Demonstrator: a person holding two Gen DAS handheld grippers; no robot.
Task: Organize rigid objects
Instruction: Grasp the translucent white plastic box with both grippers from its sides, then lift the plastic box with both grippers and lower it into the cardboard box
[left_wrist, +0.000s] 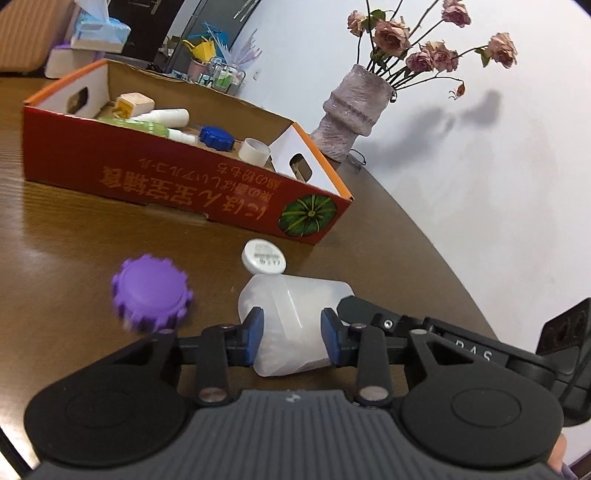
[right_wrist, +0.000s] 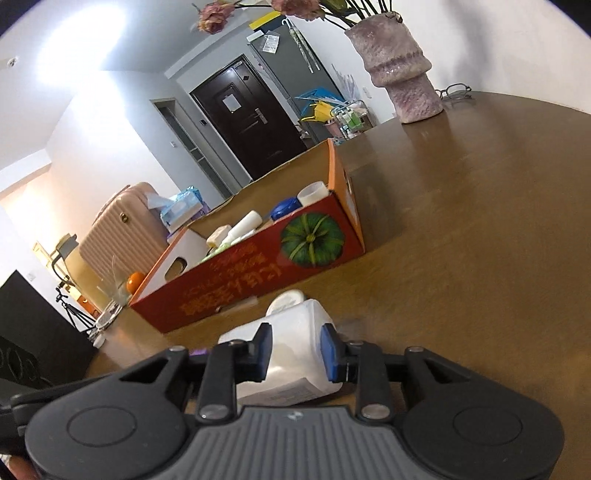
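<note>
**Both grippers clamped on one white bottle, box just ahead**

Brown wooden table, white wall behind, dark door visible from the right wrist view. We logged a red cardboard box with a pumpkin print sitting open on the table, a rough pinkish vase of dried roses past its far corner, glasses beside the vase.

Inside the box we saw a blue cap, a white tube, a green item, a cream block and a clear cup.

On the table in front of the box: a purple toothed lid, loose, left of the bottle; it was slightly blurred.

We marked the white bottle lying on its side near the box's front wall, white cap pointing toward the box. Left gripper had its blue pads pressed on the bottle's sides, jaws narrow. Right gripper likewise squeezed the same bottle, pads tight on both sides, label end nearest the camera. The right gripper's black finger showed at the bottle's right side in the left wrist view.

Whether the bottle touched the table or was lifted, we could not tell.
</note>
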